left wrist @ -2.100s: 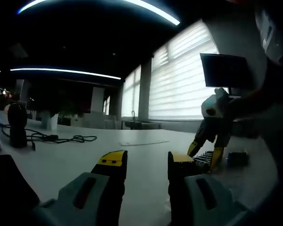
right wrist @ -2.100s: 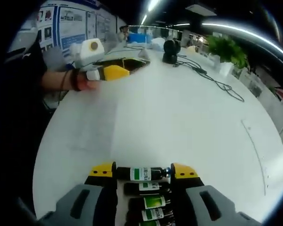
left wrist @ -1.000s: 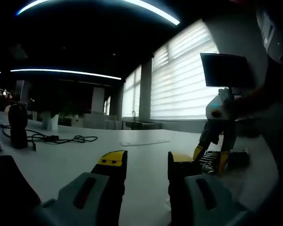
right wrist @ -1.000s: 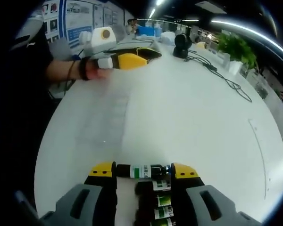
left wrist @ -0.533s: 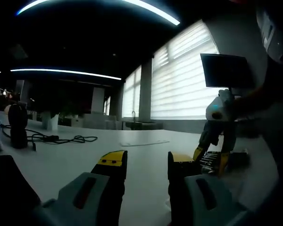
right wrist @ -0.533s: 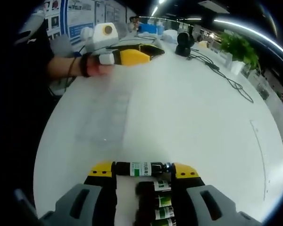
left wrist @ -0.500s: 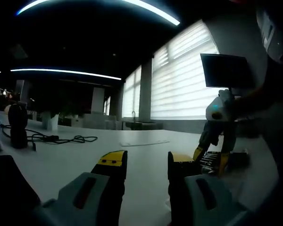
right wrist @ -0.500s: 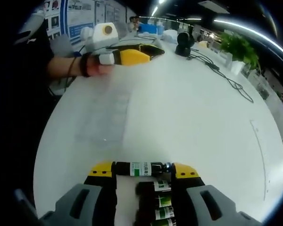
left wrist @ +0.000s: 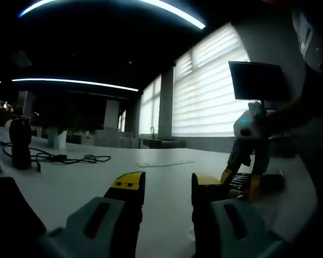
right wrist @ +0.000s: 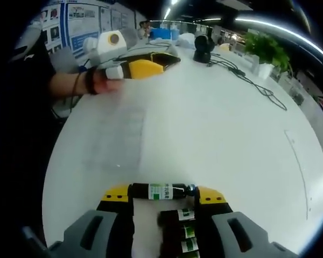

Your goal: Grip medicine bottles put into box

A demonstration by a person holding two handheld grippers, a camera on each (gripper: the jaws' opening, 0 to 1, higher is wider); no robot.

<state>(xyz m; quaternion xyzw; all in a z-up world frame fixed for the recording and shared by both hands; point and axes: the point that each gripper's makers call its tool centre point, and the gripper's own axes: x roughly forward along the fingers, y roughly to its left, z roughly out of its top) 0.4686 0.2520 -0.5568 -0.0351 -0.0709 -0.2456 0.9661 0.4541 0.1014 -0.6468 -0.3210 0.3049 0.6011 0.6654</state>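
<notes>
Surroundings, left gripper view: we see a white table (left wrist: 70, 183) with a black cable (left wrist: 70, 158) and a dark upright device (left wrist: 20, 142) at 9 o'clock, window blinds (left wrist: 207, 91) at 1 o'clock and a dark monitor (left wrist: 257, 80) at 2 o'clock.
Surroundings, right gripper view: we see the same table (right wrist: 204, 123), a potted plant (right wrist: 264, 54) at 1 o'clock, a cable (right wrist: 247, 86) running toward it and a black device (right wrist: 202, 48) at 12 o'clock; wall posters (right wrist: 81, 19) sit at 11 o'clock.
Obstructions: we see nothing lying between either gripper and the bottles.
Left gripper (left wrist: 167, 183): jaws spread with nothing between them, above bare table. In the right gripper view it appears at 11 o'clock (right wrist: 169, 58), held by a person's hand (right wrist: 105, 80).
Right gripper (right wrist: 161, 192): jaws pinch the held bottle end to end, cap against one yellow pad and base against the other. In the left gripper view it stands at 3 o'clock (left wrist: 240, 181), pointing down.
Held bottle (right wrist: 160, 191): a dark medicine bottle with a green-and-white label, lying crosswise between the fingertips, slightly clear of the row below it.
Remaining bottles (right wrist: 183, 231): a row of like bottles lying side by side at 6 o'clock, between the gripper's arms; in the left gripper view we see them as a dark cluster (left wrist: 238, 183) under the right gripper.
Box: we cannot identify it with certainty.
</notes>
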